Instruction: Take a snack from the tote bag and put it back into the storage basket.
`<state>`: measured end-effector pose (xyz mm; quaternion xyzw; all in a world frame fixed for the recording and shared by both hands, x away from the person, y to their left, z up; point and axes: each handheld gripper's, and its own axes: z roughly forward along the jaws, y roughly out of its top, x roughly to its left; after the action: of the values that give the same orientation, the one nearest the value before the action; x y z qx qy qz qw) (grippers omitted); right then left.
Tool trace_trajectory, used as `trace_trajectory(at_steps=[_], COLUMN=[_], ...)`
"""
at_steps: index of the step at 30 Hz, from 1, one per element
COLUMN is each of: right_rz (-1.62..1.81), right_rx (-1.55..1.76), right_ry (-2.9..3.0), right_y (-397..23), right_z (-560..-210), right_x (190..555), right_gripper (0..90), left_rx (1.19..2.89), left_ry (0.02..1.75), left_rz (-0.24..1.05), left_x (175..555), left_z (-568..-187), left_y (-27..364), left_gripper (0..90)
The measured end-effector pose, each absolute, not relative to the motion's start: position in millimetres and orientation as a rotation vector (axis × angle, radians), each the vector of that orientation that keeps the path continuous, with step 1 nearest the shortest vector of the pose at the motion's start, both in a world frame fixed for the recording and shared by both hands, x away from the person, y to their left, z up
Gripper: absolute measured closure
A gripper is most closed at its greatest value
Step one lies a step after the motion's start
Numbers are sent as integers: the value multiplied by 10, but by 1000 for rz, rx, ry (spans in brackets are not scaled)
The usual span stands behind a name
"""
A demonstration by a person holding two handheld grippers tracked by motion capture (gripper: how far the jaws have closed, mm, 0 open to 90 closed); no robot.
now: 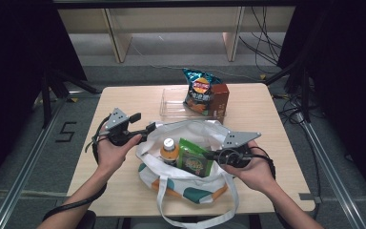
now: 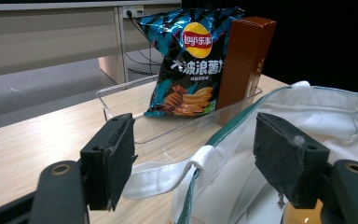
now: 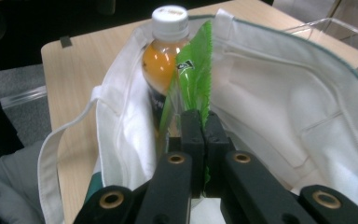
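The right gripper (image 3: 200,140) has its two black jaws pressed together on the edge of a green snack packet (image 3: 193,77), pinching the thin crimped seam between the pads. In the high view the right gripper (image 1: 213,155) reaches in from the right over the open mouth of the tote bag (image 1: 190,183), and the green snack packet (image 1: 194,158) stands inside the bag, leaning against an orange drink bottle (image 1: 169,150). From the right gripper view the orange drink bottle (image 3: 161,65) is upright just behind the packet, white cap on top, and touches it.

The left gripper (image 2: 193,158) has its jaws spread wide, with the bag's white rim and one end of a fabric strap (image 2: 158,175) lying between the pads. The pads do not press on the cloth. In the high view the left gripper (image 1: 145,128) sits at the bag's left upper edge.

The tote bag (image 3: 279,102) is white with green and orange patches and lies on the wooden table (image 1: 267,124), near the person's edge.

Counted: two grippers, one bag, one bottle and one green packet in the bag. Behind the bag stands one clear plastic bin (image 1: 171,102), which holds one blue bag of crisps (image 1: 198,90) and one brown box (image 1: 220,99), side by side and upright. In the left gripper view the blue bag of crisps (image 2: 191,60) overlaps the brown box (image 2: 247,60) at its right.
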<state>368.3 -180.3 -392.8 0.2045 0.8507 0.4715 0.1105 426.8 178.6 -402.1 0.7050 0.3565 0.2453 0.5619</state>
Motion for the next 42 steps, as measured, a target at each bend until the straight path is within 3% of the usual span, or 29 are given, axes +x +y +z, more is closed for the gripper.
trace_trajectory(at_steps=[42], right_rz=[1508], right_rx=[609], right_ry=[2301], right_y=[-1956], right_z=[-3519], right_x=[3740], right_gripper=[900], left_rx=[1659], left_ry=[837], left_rz=[583], left_x=[4268], left_z=[-4001], left_y=[1793], left_gripper=[288])
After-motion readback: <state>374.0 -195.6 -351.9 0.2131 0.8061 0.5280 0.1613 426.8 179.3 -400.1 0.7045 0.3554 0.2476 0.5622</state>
